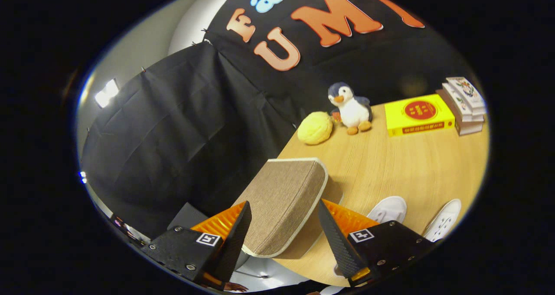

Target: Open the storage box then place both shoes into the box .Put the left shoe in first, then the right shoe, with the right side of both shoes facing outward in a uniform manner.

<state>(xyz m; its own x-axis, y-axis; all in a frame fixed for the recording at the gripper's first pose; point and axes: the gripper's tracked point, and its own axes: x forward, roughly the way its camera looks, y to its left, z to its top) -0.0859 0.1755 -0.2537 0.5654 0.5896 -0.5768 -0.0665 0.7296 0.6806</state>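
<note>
Spanning the fabric lid (284, 201) of the storage box, the gripper (284, 238) is held wide open, one finger on each side of the lid; whether either finger touches it cannot be told. The lid is seen tilted up over the wooden table (403, 165). Two white shoes (388, 209) (444, 219) lie on the table beyond the right finger. Farther off, a plush penguin (352, 108), a yellow ball (315, 128), a yellow book (418, 114) and a stack of books (465, 105) are placed near the wall.
</note>
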